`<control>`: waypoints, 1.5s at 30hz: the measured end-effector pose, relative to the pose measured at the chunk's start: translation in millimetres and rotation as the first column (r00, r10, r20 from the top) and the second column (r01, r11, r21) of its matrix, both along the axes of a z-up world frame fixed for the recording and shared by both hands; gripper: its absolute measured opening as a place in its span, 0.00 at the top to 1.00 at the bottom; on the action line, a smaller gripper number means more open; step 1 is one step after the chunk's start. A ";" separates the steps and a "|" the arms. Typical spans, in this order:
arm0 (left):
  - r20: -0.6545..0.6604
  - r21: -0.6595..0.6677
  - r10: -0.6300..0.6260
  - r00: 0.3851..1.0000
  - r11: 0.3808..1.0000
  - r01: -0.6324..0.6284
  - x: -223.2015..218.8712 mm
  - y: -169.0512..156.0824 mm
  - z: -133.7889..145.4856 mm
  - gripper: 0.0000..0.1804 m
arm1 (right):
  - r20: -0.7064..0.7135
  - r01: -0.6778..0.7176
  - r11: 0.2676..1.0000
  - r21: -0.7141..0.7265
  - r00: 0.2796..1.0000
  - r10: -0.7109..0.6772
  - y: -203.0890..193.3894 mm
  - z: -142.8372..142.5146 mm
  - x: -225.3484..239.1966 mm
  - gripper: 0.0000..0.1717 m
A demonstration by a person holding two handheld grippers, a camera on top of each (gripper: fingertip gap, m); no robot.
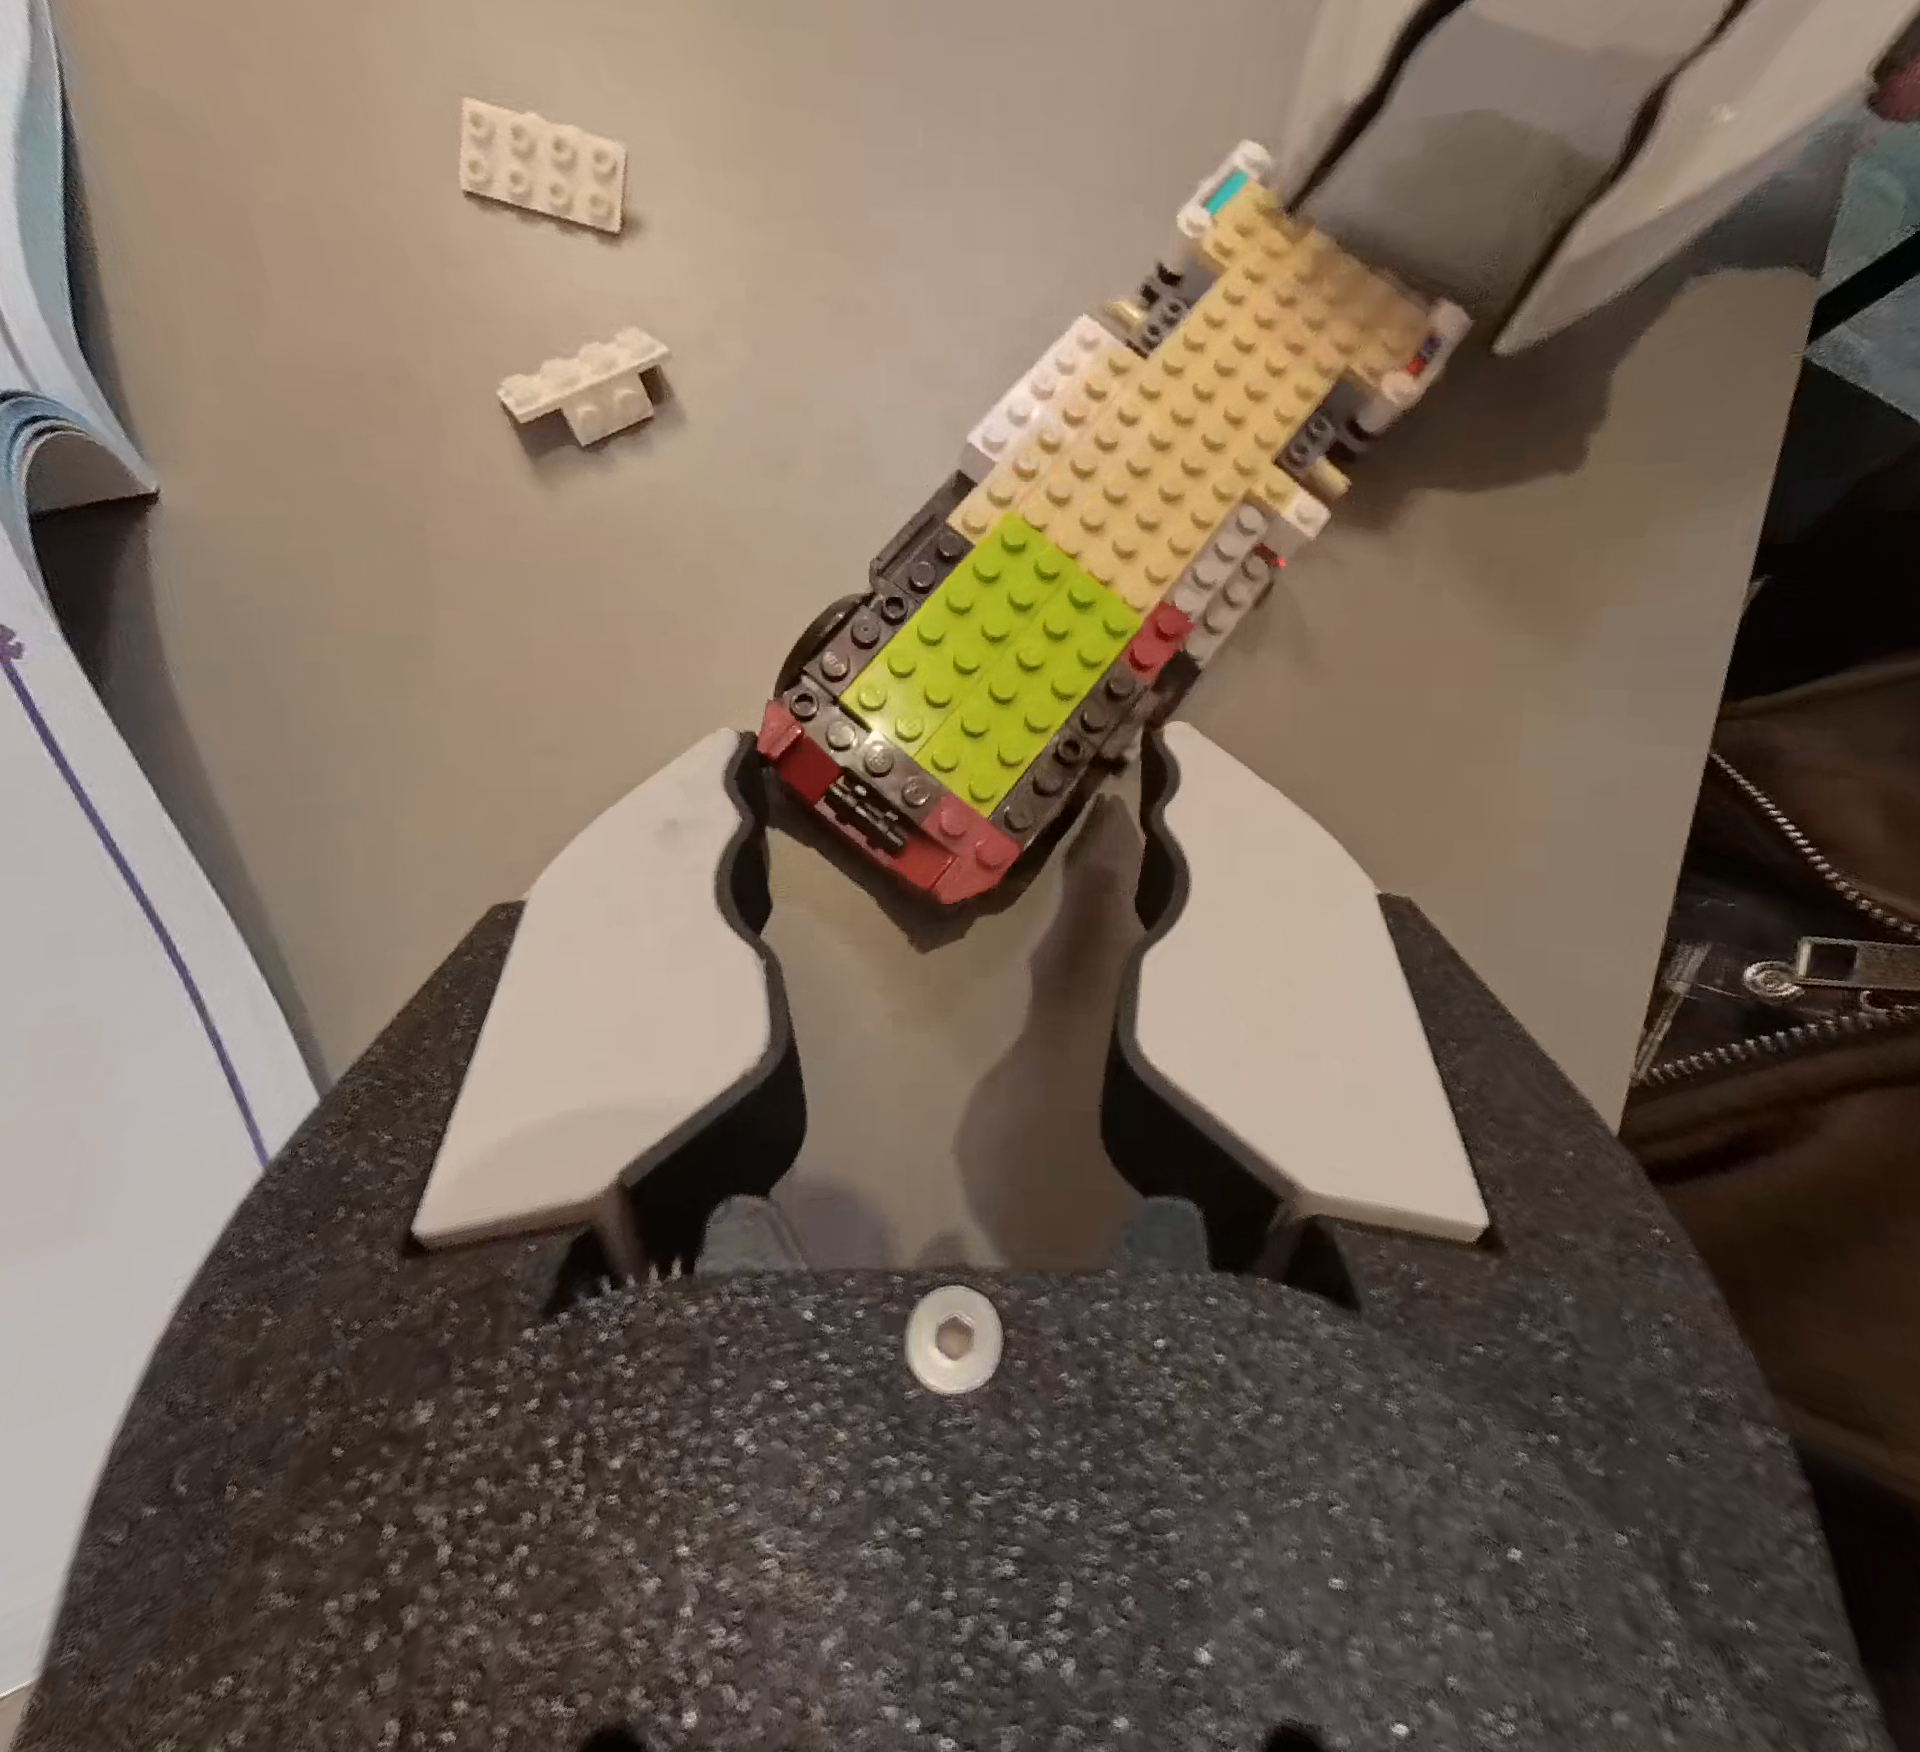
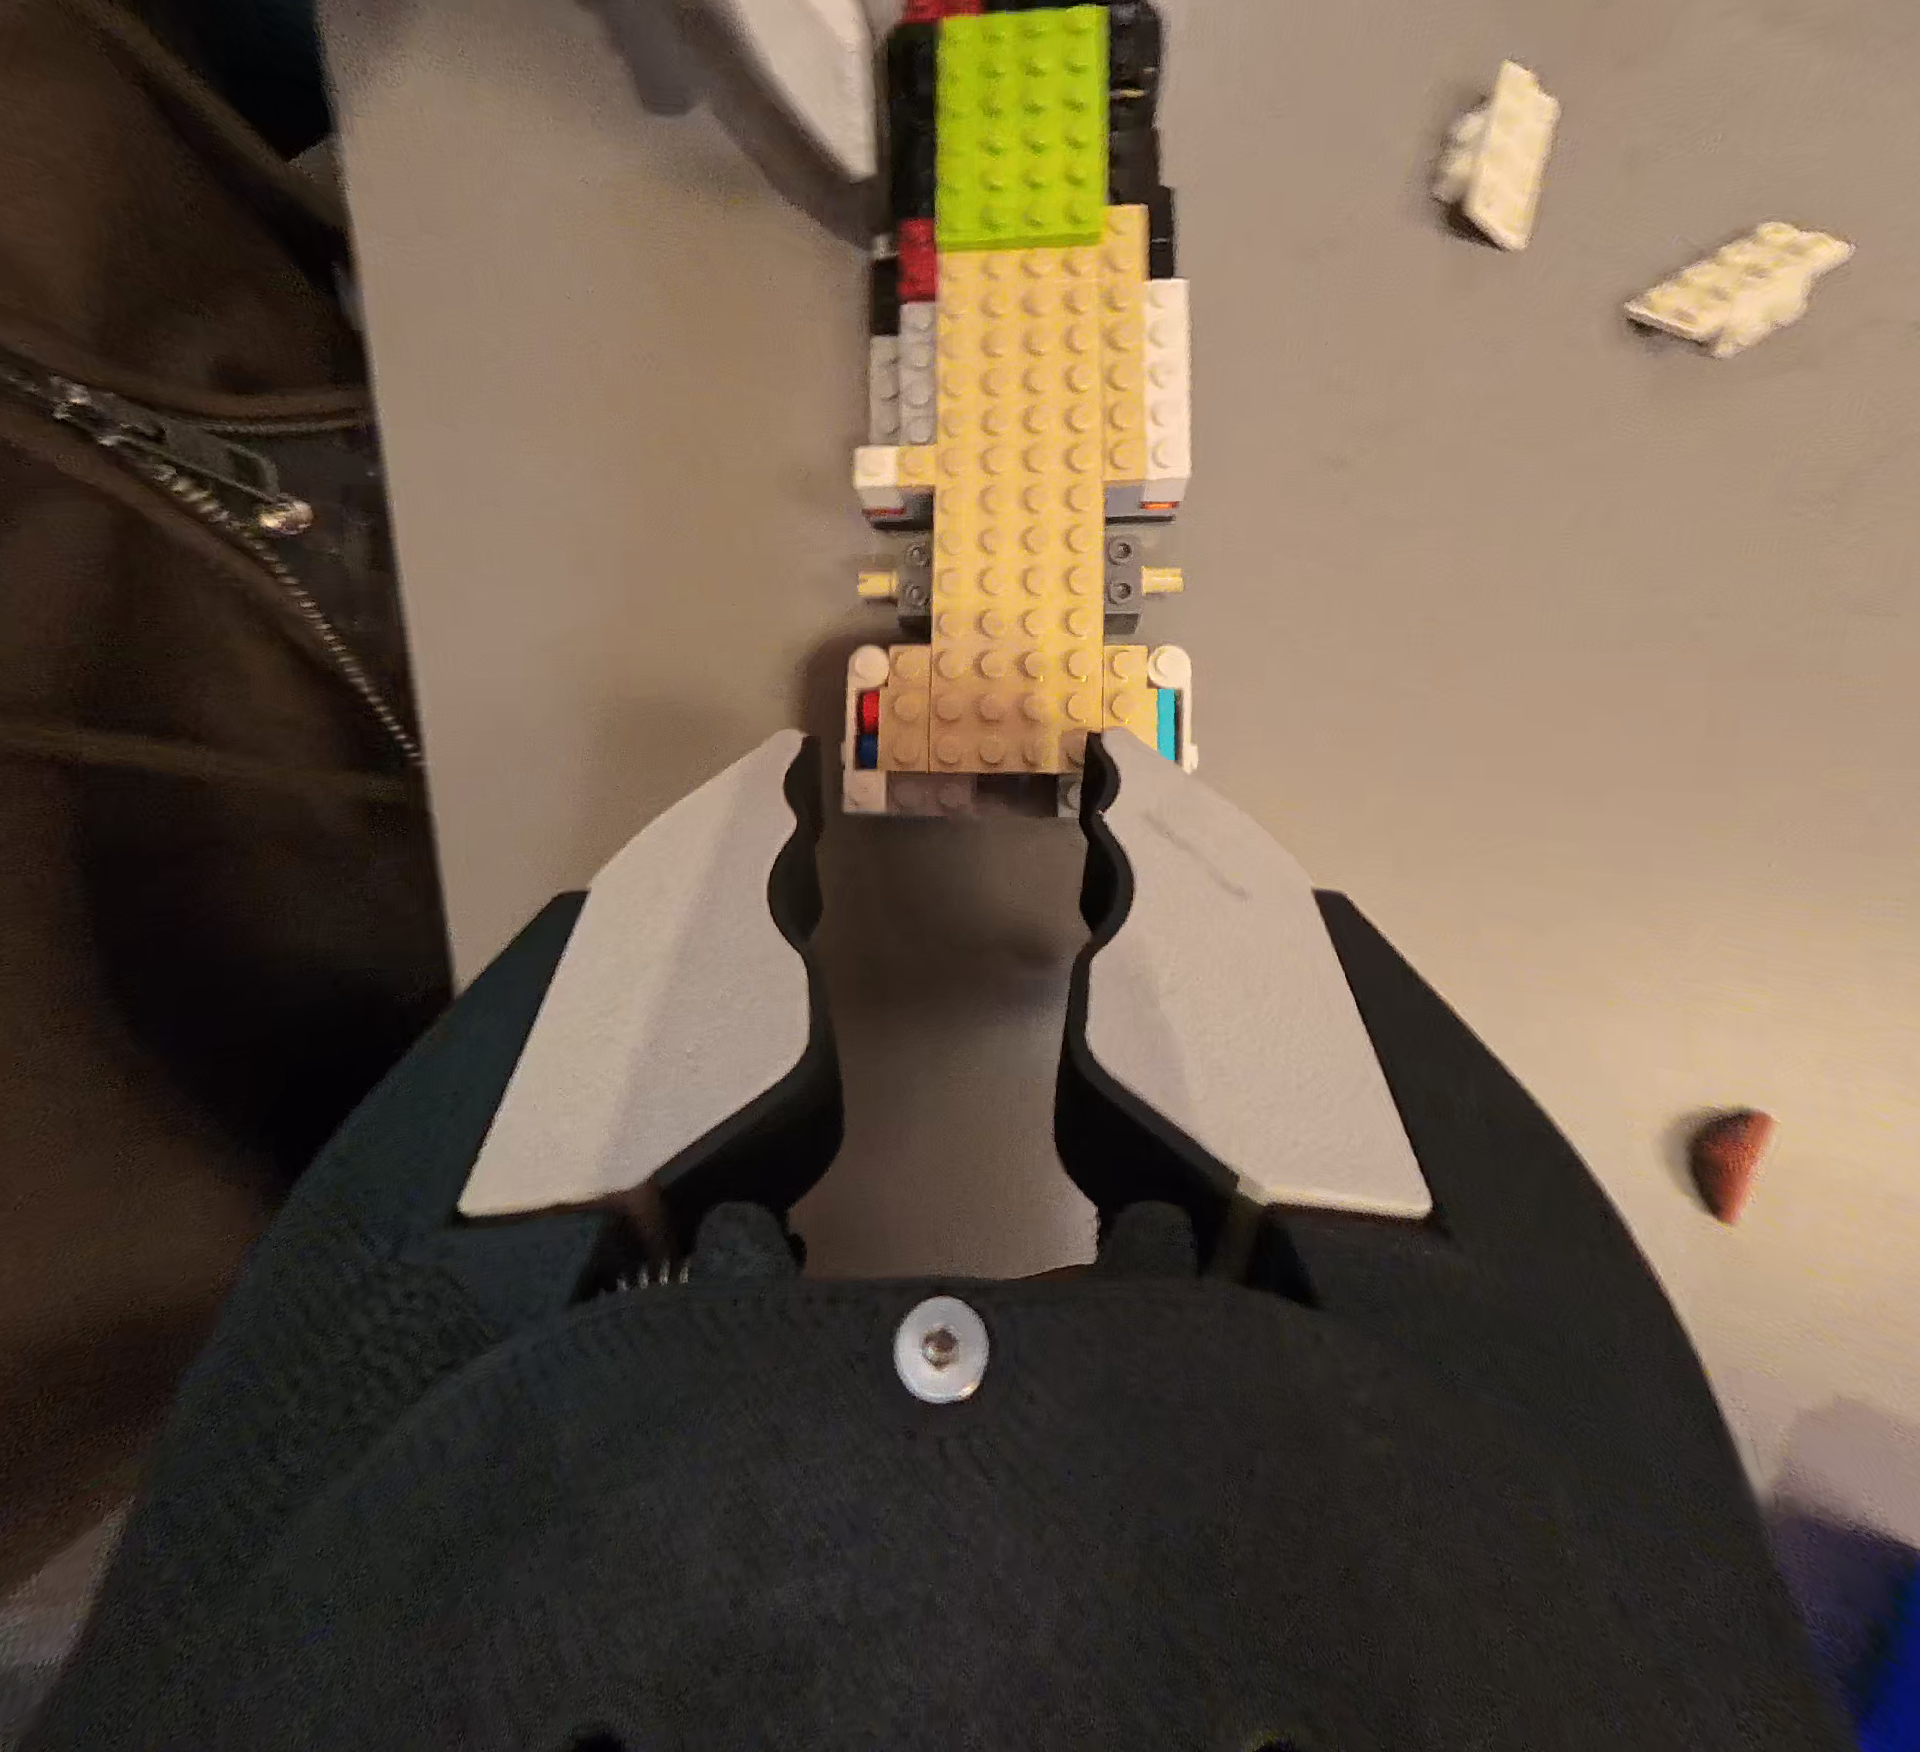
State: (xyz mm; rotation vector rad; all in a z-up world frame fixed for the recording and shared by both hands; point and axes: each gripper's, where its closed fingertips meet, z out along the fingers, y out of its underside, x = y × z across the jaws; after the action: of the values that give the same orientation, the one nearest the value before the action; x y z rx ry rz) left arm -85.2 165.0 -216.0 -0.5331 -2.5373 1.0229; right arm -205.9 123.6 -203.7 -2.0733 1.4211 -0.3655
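Plainly, both claws stand open at opposite ends of the brick model (image 1: 1101, 559), gripping nothing: left claw (image 1: 951, 767) straddles the dark-red end; right claw (image 2: 951, 767) the tan end; square up before any squeeze.

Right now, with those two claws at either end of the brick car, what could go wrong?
Both grippers stand open, so the brick model just lies on the table. The left gripper straddles its dark red end unevenly; closing may twist it. The right gripper has one finger over the tan plates; it might pry pieces loose.

Brown jacket (image 2: 156, 559), booklet (image 1: 62, 455), grey table (image 1: 416, 663)
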 end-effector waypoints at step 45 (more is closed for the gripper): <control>0.185 -0.040 -0.499 0.847 0.857 0.514 -65.2 30.4 -15.7 0.63 | 0.043 0.036 0.997 -0.073 0.999 -0.033 65.6 -1.3 45.9 0.82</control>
State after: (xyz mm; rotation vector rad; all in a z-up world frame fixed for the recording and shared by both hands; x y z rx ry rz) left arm -150.4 195.3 -231.7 -1.2853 -2.2867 0.9142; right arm -160.0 189.1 -205.0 -2.0892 1.4400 -0.4785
